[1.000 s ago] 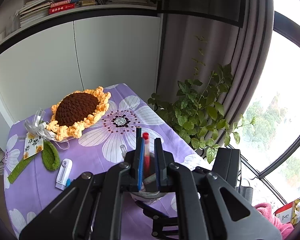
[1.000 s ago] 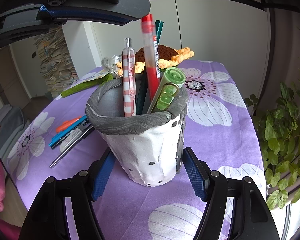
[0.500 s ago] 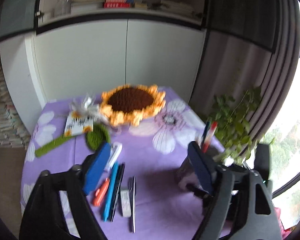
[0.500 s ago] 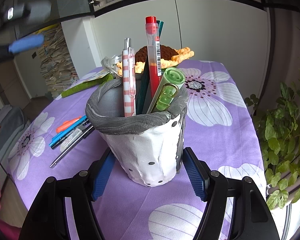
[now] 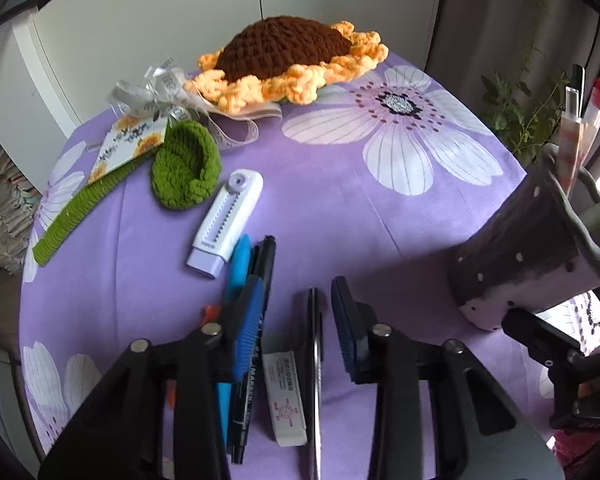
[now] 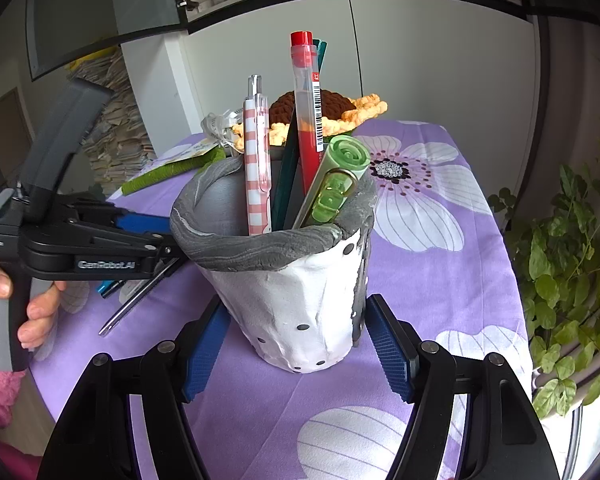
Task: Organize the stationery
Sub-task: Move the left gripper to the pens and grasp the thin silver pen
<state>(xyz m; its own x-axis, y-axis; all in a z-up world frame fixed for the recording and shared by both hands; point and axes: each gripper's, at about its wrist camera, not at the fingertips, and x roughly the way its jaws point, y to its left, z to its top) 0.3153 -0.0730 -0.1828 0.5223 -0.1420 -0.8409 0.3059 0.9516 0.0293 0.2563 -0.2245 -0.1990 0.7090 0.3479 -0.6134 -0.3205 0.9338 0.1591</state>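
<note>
A white and grey pen holder (image 6: 300,280) stands on the purple flowered cloth and holds a red pen (image 6: 309,104), a pink checked pen (image 6: 256,160), a green marker (image 6: 336,184) and dark pens. My right gripper (image 6: 298,348) is open, its blue pads on either side of the holder's base. My left gripper (image 5: 298,324) is open, low over loose stationery: a thin dark metal pen (image 5: 314,344) lies between its pads, a white eraser (image 5: 286,392), a black marker (image 5: 256,344) and a blue pen (image 5: 236,264) beside it. The holder also shows in the left wrist view (image 5: 524,260).
A white correction tape (image 5: 228,220) lies beyond the pens. A crocheted sunflower (image 5: 292,52), green crochet leaf (image 5: 186,164) and a card with ribbon (image 5: 132,140) sit at the far side. A potted plant (image 6: 564,264) stands off the table's right edge.
My left gripper let go of the red pen in the holder, opened, swung left and came down over the loose pens. My right gripper has not moved.
</note>
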